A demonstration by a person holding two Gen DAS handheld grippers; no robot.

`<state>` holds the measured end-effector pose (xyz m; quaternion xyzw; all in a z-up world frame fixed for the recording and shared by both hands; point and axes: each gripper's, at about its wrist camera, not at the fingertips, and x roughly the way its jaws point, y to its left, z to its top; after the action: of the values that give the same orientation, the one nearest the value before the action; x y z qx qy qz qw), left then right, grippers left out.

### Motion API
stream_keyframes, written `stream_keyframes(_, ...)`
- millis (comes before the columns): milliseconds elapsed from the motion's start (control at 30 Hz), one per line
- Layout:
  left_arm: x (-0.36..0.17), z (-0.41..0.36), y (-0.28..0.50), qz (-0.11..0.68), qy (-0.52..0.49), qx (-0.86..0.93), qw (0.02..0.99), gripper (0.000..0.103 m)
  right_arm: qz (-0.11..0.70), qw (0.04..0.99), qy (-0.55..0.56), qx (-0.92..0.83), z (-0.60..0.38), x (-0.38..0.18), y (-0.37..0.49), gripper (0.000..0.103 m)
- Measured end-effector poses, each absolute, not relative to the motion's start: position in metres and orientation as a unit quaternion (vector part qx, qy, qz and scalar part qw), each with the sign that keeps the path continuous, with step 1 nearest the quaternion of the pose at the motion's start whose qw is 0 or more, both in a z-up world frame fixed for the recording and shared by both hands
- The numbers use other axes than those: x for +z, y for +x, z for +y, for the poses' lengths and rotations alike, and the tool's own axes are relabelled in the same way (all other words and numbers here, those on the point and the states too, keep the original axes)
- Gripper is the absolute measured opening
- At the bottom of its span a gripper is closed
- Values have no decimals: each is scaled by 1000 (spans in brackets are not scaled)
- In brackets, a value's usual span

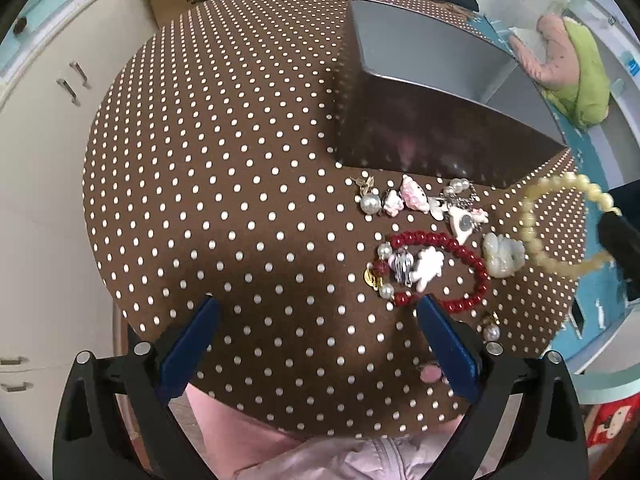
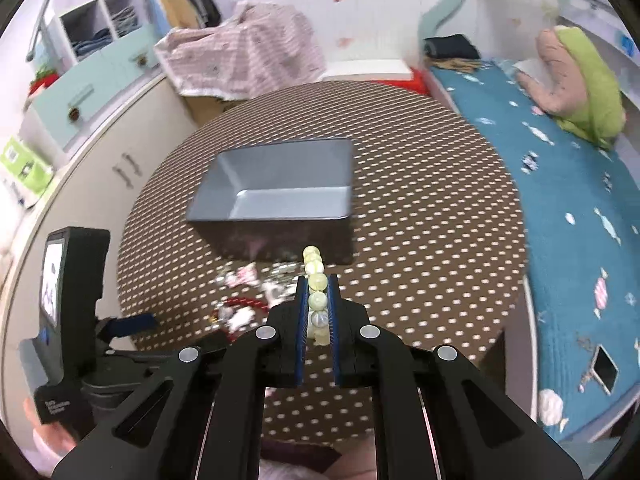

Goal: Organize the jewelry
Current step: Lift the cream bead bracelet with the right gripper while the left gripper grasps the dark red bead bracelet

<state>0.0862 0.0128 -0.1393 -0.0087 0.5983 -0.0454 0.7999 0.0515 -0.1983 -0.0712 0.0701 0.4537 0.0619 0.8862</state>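
The left wrist camera looks steeply down along its jaws, close over the dotted tabletop (image 1: 224, 184) and the scattered trinkets. The right wrist camera sits higher and farther back, tilted less steeply (so it takes in the bed (image 2: 560, 216) and the room's far wall). Both views share the tabletop and the grey box (image 1: 432, 92) (image 2: 280, 184).
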Motion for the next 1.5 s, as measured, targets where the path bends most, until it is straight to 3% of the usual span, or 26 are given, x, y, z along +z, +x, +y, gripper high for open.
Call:
stream_keyframes(100, -139, 2, 91, 595, -2, -49, 802, 88, 455, 886, 75, 53, -202, -76, 52, 10)
stream_keyframes(167, -139, -6, 91, 591, 30, -33, 805, 80, 456, 885, 77, 50, -205, -78, 53, 10)
stream_keyframes(267, -135, -13, 91, 578, 35, -41, 814, 63, 456, 885, 79, 48, -205, -81, 52, 10)
stream_keyframes(333, -133, -13, 90, 571, 35, -38, 819, 46, 457, 885, 81, 48, -206, -83, 52, 10)
stream_keyframes(433, -132, -6, 88, 575, 30, -36, 817, 35, 458, 884, 85, 51, -207, -85, 50, 10)
stream_keyframes(467, -131, -2, 87, 580, 22, -44, 813, 36, 457, 884, 87, 52, -208, -85, 49, 10)
stream_keyframes(600, -130, 11, 90, 596, -37, -87, 797, 58, 456, 884, 92, 46, -215, -86, 48, 10)
stream_keyframes(700, -132, 2, 93, 597, -21, -77, 799, 61, 458, 883, 97, 43, -221, -89, 48, 10)
stream_keyframes(867, -136, -20, 99, 599, -11, -69, 798, 76, 462, 880, 98, 49, -222, -92, 50, 10)
stream_keyframes(967, -137, -31, 103, 597, 2, -61, 800, 80, 463, 880, 97, 49, -223, -94, 49, 10)
stream_keyframes(1167, -140, -45, 101, 595, 16, -80, 800, 79, 465, 879, 96, 46, -225, -96, 50, 10)
stream_keyframes(1367, -141, -26, 95, 598, 3, -74, 798, 53, 466, 878, 99, 45, -225, -97, 50, 10)
stream_keyframes(1433, -140, -18, 95, 597, 17, -55, 800, 27, 466, 878, 99, 42, -225, -97, 50, 10)
stream_keyframes(1500, -140, -14, 93, 593, 23, -45, 803, 17, 466, 878, 101, 41, -226, -98, 50, 10)
